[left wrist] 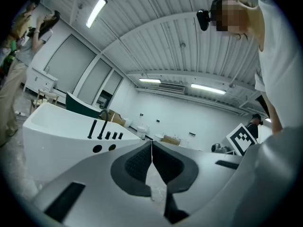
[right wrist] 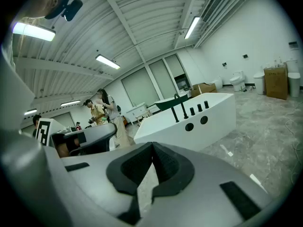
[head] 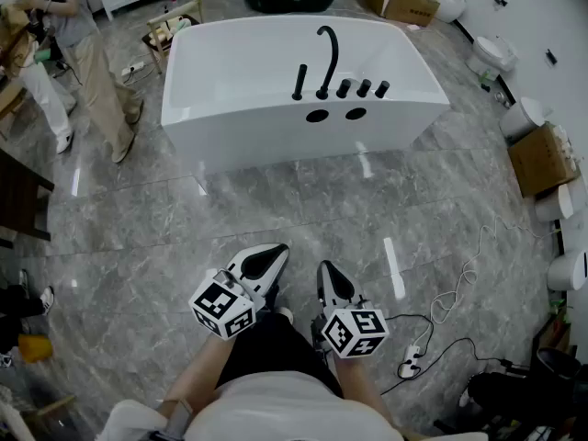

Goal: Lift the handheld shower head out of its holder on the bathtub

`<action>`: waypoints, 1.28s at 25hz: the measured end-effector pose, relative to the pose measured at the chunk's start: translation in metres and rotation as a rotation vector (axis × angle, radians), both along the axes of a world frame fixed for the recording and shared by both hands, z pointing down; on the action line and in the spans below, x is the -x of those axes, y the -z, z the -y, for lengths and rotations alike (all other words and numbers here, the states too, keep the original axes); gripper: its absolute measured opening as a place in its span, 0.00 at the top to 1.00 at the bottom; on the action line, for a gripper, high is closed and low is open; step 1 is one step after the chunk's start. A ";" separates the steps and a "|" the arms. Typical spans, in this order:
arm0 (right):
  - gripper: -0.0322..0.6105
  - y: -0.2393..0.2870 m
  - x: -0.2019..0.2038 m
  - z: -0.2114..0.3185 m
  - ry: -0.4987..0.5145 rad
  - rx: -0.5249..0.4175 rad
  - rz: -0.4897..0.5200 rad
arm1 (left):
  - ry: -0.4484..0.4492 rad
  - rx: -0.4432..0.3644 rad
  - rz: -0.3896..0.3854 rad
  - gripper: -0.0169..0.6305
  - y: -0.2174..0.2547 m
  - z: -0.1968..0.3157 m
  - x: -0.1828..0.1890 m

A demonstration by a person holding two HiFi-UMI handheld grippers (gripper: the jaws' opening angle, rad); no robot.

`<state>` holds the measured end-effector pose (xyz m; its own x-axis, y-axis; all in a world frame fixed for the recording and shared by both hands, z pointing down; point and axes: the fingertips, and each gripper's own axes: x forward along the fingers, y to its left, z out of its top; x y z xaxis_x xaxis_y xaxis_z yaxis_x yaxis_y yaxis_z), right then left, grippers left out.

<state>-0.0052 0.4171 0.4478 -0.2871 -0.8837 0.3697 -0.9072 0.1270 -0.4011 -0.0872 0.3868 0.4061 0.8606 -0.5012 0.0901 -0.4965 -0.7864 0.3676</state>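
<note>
Up close: left gripper (head: 272, 254) and right gripper (head: 325, 270) hanging by body, jaws sitting shut, both empty. Needing to walk in closer, open one wide, clamp mid-shaft, pull straight up so it's not jamming. Farther off, shower head (head: 300, 81) looking like slim black stick, standing upright on tub (head: 230, 127) rim, just left of spout (head: 327, 58).

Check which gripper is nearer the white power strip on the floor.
Right. The right gripper hangs just left of the white power strip; the left gripper is farther left still.

Grey marble floor (head: 303, 214) carries white bathtub (head: 241, 138), power strip (head: 408, 368).
</note>
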 end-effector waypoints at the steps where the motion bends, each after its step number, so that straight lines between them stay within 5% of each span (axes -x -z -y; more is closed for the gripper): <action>1: 0.92 0.000 0.009 -0.010 -0.003 0.005 0.001 | -0.019 0.004 -0.002 0.96 0.001 -0.012 0.004; 8: 0.92 0.008 0.065 -0.057 -0.008 0.015 0.004 | -0.118 0.006 0.024 0.96 0.006 -0.070 0.035; 15: 0.92 0.028 0.096 -0.070 -0.005 -0.039 -0.005 | -0.114 -0.025 -0.015 0.96 0.026 -0.084 0.059; 32: 0.92 0.074 0.060 -0.095 -0.041 -0.210 -0.072 | -0.027 -0.043 -0.046 0.96 0.020 -0.113 0.078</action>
